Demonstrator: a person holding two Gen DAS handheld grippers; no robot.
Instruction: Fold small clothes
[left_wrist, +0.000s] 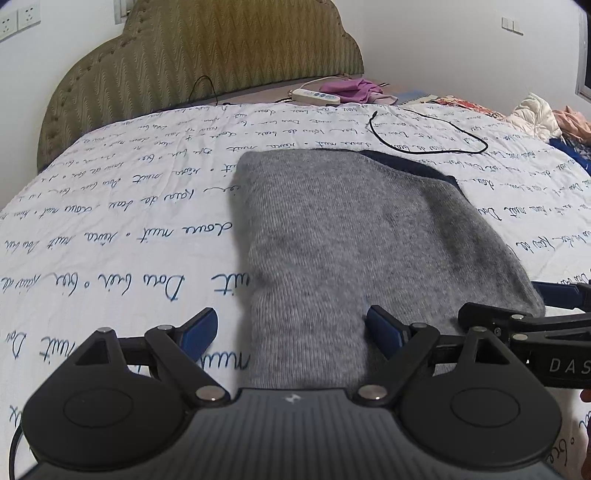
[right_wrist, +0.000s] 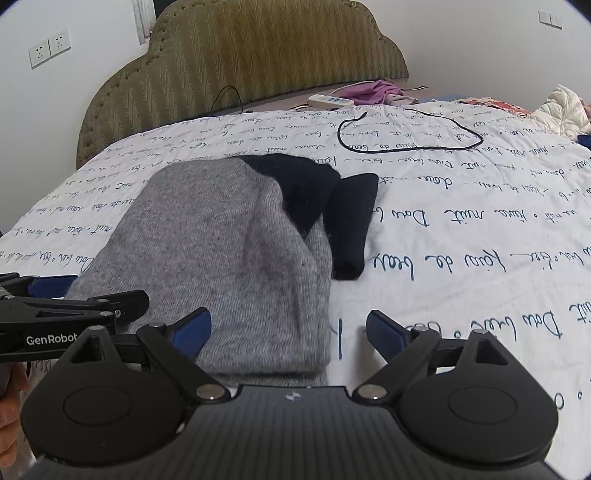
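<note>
A grey knitted garment (left_wrist: 354, 236) with dark navy parts lies folded on the bed; it also shows in the right wrist view (right_wrist: 221, 251), where a navy sleeve (right_wrist: 351, 229) sticks out to its right. My left gripper (left_wrist: 291, 328) is open, its fingers on either side of the garment's near left edge. My right gripper (right_wrist: 288, 328) is open over the garment's near right edge. Each gripper shows at the side of the other's view.
The white bedsheet (left_wrist: 110, 229) with blue handwriting print covers the bed. A black cable (left_wrist: 424, 136) loops behind the garment. A power strip (left_wrist: 314, 96) and purple cloth (left_wrist: 351, 88) lie by the olive headboard (left_wrist: 207, 55). More clothes (left_wrist: 535, 114) are piled at far right.
</note>
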